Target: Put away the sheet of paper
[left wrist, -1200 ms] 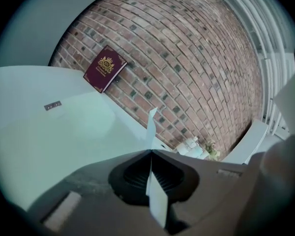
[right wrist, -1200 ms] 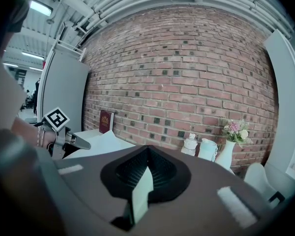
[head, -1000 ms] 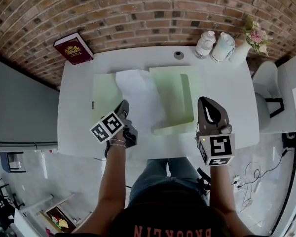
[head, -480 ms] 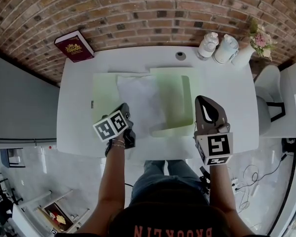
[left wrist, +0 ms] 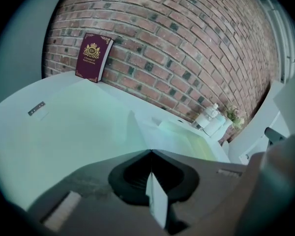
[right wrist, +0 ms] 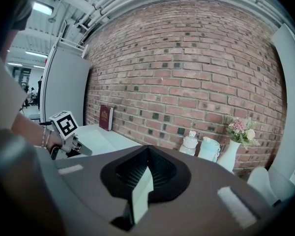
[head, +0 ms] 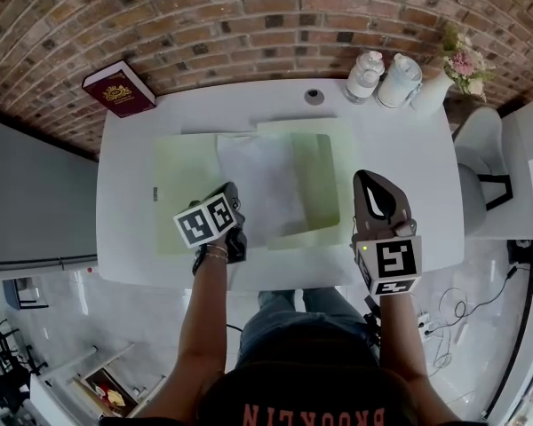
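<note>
The sheet of paper (head: 259, 180) lies on the white table (head: 409, 167), spread across the middle of an open green folder (head: 182, 185). It covers the fold and part of both halves. Its long axis runs from near to far. One short edge points toward the brick wall (head: 266, 25) and the other toward the person, with the far end leaning slightly left. From the head view it looks close to flat against the folder.

The left gripper (head: 230, 188) sits at the sheet's near-left corner and tilts down toward the table. In the left gripper view its jaws are pressed together. One edge of the paper runs straight up to their tips, so the corner is pinched between them.

The right gripper (head: 368, 179) is over the table just right of the folder's right half, apart from the paper. It points toward the far wall. Its own view shows its jaws closed on each other with nothing between them.

A dark red book (head: 119, 90) leans on the wall at the far left. At the far right stand two jars (head: 367, 75) and a vase of flowers (head: 460, 65). A white chair (head: 478, 153) is beyond the table's right end.
</note>
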{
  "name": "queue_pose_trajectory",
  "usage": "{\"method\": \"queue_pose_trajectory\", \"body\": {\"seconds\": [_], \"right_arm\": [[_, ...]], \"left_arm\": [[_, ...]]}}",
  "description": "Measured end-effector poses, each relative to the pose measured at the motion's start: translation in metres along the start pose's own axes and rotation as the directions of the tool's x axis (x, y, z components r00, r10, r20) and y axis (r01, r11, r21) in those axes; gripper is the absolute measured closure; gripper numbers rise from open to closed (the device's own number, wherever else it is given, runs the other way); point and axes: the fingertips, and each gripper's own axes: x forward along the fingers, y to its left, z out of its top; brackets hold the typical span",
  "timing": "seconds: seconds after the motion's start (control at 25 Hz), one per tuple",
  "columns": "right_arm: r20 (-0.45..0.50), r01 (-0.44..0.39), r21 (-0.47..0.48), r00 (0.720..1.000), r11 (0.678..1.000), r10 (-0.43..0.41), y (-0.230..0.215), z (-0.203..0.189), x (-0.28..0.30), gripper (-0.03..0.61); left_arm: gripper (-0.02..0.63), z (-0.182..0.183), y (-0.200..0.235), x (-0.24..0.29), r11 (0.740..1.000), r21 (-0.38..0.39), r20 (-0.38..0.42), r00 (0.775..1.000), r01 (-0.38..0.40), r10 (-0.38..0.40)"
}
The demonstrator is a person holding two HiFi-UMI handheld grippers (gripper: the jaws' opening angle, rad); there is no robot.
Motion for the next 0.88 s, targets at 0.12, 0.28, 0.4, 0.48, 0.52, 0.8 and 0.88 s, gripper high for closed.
{"method": "queue_pose_trajectory", "body": {"seconds": [0.12, 0.28, 0.4, 0.48, 0.52, 0.8, 0.88], "right_arm": [[-0.003, -0.001, 0.002, 1.000, 1.000, 0.001, -0.006, -0.002, 0.002, 0.577], [-0.007, -0.009, 0.002, 1.000, 1.000, 0.009, -0.010, -0.004, 0.004, 0.577], [-0.013, -0.012, 0.000, 1.000, 1.000, 0.012, -0.014, -0.007, 0.005, 0.577], [-0.018, -0.012, -0.001, 1.000, 1.000, 0.012, -0.017, -0.009, 0.005, 0.577], [-0.020, -0.012, 0.000, 1.000, 1.000, 0.012, -0.019, -0.011, 0.005, 0.577], [-0.022, -0.004, 0.004, 1.000, 1.000, 0.004, -0.035, -0.015, 0.004, 0.577], [-0.022, -0.006, 0.007, 1.000, 1.000, 0.006, -0.037, -0.015, 0.005, 0.577]], "left_arm": [[0.618, -0.005, -0.009, 0.008, 0.999, 0.038, -0.035, 0.999, 0.008, -0.007], [0.618, -0.009, -0.018, 0.019, 0.999, 0.040, -0.067, 0.998, 0.023, -0.020], [0.618, -0.011, -0.023, 0.027, 0.999, 0.021, -0.078, 0.996, 0.032, -0.030], [0.618, -0.011, -0.029, 0.032, 0.999, 0.005, -0.084, 0.995, 0.045, -0.044], [0.618, -0.012, -0.032, 0.035, 0.999, -0.011, -0.087, 0.995, 0.052, -0.052], [0.618, -0.021, -0.050, 0.048, 0.982, -0.185, -0.118, 0.991, 0.038, -0.060], [0.618, -0.025, -0.053, 0.051, 0.979, -0.201, -0.123, 0.991, 0.021, -0.047]]}}
